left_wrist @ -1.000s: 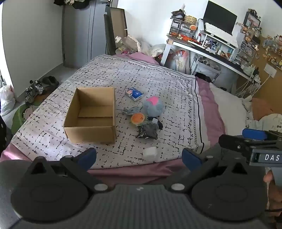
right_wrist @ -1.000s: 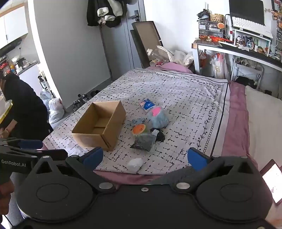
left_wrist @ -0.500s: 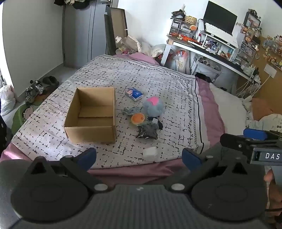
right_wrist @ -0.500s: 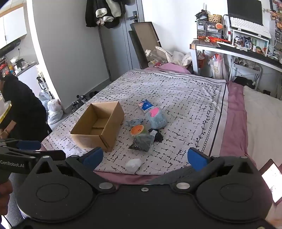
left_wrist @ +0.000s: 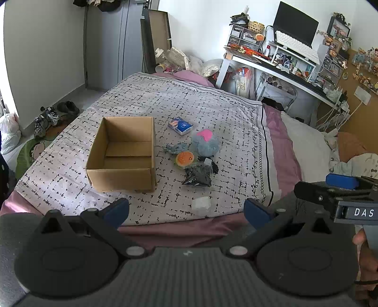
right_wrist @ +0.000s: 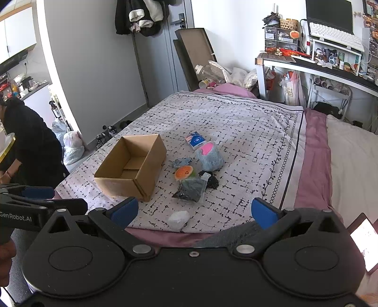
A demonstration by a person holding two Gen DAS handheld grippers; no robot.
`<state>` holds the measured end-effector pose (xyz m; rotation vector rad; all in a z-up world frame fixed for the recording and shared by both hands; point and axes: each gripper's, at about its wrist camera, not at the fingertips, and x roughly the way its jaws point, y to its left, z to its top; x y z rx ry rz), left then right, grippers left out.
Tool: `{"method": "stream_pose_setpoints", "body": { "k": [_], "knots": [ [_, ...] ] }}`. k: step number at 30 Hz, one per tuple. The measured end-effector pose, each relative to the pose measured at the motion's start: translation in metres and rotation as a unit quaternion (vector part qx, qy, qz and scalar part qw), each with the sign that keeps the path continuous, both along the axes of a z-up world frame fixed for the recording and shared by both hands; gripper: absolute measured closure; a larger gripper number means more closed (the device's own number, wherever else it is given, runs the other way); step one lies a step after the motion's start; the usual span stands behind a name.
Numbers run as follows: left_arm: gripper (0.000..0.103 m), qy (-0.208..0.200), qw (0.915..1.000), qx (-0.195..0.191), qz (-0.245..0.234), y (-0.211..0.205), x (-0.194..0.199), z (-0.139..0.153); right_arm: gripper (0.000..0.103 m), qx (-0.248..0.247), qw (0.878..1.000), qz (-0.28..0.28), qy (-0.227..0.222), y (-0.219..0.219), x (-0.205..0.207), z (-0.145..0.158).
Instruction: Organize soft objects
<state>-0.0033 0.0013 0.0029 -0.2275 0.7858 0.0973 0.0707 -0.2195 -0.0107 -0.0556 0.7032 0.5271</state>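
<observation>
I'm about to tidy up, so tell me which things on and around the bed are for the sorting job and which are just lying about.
For the job: cardboard box, blue plush toy, orange plush, blue cloth, black bag, white lump, tissue pack.

Lying about: shoes, pillow, keyboard, monitor, plastic bag.

Desk (left_wrist: 278, 65) at right: monitor (left_wrist: 296, 22), white keyboard (left_wrist: 295, 44), drawer organizers (left_wrist: 241, 37). Shoes (left_wrist: 50, 115) on floor left of bed; coats (right_wrist: 141, 16) hang on door. Person in black (right_wrist: 28, 146) stands far left.
</observation>
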Motion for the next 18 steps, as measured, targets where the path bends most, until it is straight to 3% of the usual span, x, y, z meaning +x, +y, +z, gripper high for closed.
{"method": "stream_pose_setpoints", "body": {
  "k": [18],
  "knots": [
    [0.001, -0.002, 1.0, 0.003, 0.0, 0.001, -0.0002, 0.0015, 0.0, -0.002, 1.0, 0.003, -0.001, 0.0004, -0.0008, 0.001]
  ]
}}
